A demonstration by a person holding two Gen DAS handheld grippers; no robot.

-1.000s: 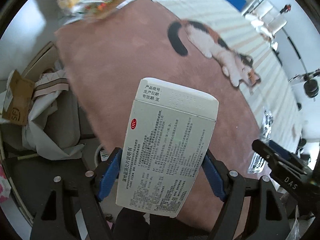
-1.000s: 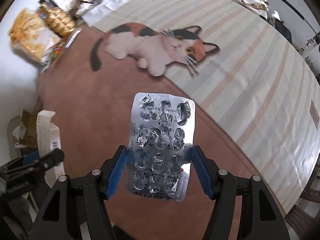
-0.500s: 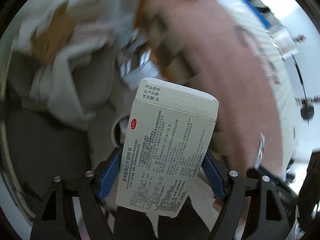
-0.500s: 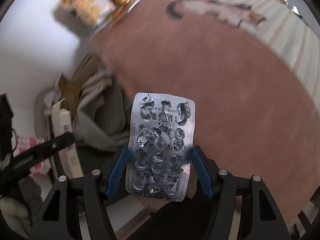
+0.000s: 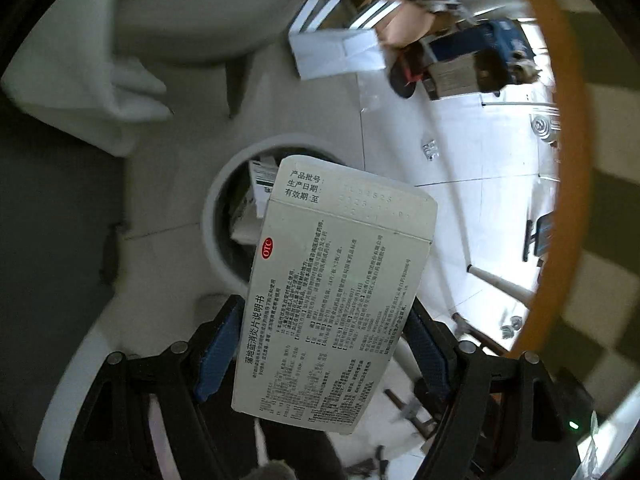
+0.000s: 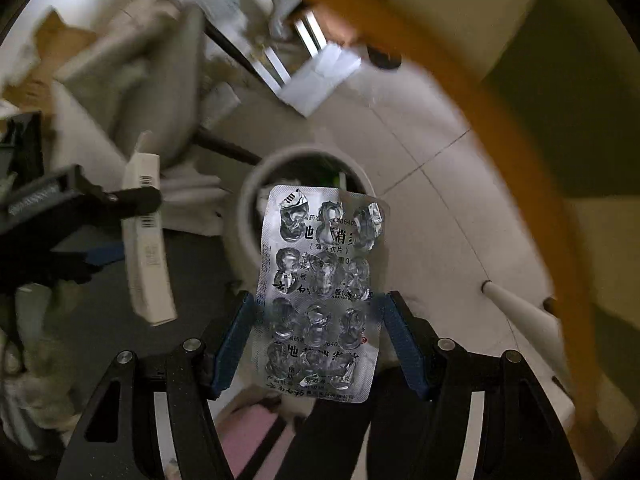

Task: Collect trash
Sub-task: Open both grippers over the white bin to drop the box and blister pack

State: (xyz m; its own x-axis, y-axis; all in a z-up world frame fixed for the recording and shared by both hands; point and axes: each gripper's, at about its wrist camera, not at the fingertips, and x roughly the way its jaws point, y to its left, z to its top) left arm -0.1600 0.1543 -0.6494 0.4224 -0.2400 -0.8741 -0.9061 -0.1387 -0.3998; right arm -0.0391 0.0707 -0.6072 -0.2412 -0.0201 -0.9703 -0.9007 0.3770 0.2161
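Note:
My left gripper (image 5: 320, 344) is shut on a white medicine box (image 5: 336, 280) with printed text, held above a round grey trash bin (image 5: 212, 220) on the floor; some paper trash lies inside the bin. My right gripper (image 6: 320, 336) is shut on an empty silver blister pack (image 6: 320, 292), held above the same bin (image 6: 248, 208). The left gripper with the box (image 6: 146, 236) shows at the left of the right wrist view.
The table's orange edge (image 5: 548, 160) curves along the right, also in the right wrist view (image 6: 500, 120). A white box (image 5: 340, 52) and clutter lie on the tiled floor beyond. Grey cloth (image 5: 100, 80) hangs at the left. A white table leg (image 6: 520, 304) stands at the right.
Both grippers swung away from the tabletop with the cat mat and down over the floor, and now point at the trash bin. Both still hold their items.

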